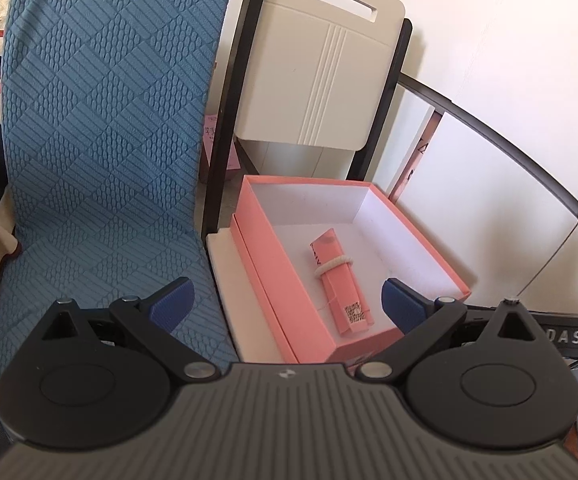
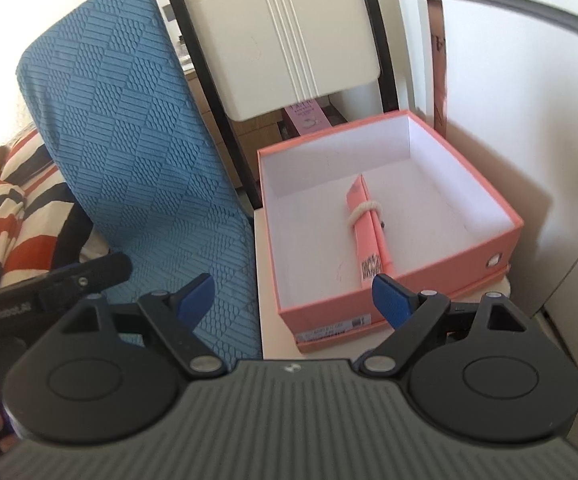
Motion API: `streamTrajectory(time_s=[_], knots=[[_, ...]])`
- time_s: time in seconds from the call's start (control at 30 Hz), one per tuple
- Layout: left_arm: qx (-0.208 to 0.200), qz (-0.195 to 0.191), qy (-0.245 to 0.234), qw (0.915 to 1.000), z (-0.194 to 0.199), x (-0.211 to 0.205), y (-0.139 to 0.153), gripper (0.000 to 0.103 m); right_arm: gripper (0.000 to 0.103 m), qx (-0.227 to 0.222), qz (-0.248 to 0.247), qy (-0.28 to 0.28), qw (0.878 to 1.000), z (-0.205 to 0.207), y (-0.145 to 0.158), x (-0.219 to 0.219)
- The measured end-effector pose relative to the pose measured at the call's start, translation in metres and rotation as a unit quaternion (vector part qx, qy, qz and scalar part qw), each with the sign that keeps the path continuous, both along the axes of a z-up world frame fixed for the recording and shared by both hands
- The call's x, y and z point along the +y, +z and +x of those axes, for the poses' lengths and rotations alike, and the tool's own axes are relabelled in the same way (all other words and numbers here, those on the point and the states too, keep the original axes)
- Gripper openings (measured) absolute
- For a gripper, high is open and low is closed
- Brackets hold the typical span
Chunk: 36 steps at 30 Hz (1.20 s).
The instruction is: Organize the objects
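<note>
An open pink box (image 1: 267,240) with a white inside sits on a white folding chair seat (image 1: 219,256). A pink folded packet (image 1: 339,280) bound with a white band lies inside it. My left gripper (image 1: 287,304) is open and empty, just in front of the box's near edge. In the right wrist view the same box (image 2: 441,276) and packet (image 2: 365,224) show ahead. My right gripper (image 2: 293,300) is open and empty, short of the box's near left corner. The left gripper's body (image 2: 49,284) shows at the left.
A blue textured chair cover (image 1: 101,152) stands to the left of the box and also shows in the right wrist view (image 2: 137,152). The white chair back (image 1: 321,76) rises behind the box. A white wall is on the right. Striped fabric (image 2: 5,216) lies far left.
</note>
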<state>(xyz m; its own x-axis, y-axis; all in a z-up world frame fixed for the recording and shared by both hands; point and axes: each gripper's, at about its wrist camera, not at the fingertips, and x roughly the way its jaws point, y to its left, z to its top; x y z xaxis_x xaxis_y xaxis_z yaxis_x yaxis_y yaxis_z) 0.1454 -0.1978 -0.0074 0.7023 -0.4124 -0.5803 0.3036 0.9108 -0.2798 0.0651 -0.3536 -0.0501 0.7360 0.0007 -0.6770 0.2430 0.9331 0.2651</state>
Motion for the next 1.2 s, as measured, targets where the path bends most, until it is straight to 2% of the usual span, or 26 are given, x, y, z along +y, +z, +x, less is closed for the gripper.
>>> streamTrajectory(time_s=[0.2,0.33,0.6,1.2], knots=[[-0.002,0.006,-0.01,0.9999,-0.012,0.002,-0.011,0.102,0.087,0.007,0.003,-0.004,1.0,-0.006,-0.018,0.009],[-0.003,0.013,-0.02,0.9997,-0.019,-0.001,-0.016,0.102,0.087,0.004,-0.012,-0.017,1.0,-0.011,-0.025,0.012],[-0.011,0.02,-0.028,0.9993,-0.028,-0.004,-0.018,0.103,0.087,0.013,0.004,-0.027,1.0,-0.018,-0.04,0.009],[-0.006,0.014,-0.024,0.9996,-0.028,0.0,-0.021,0.103,0.087,0.017,-0.005,-0.024,1.0,-0.02,-0.043,0.01]])
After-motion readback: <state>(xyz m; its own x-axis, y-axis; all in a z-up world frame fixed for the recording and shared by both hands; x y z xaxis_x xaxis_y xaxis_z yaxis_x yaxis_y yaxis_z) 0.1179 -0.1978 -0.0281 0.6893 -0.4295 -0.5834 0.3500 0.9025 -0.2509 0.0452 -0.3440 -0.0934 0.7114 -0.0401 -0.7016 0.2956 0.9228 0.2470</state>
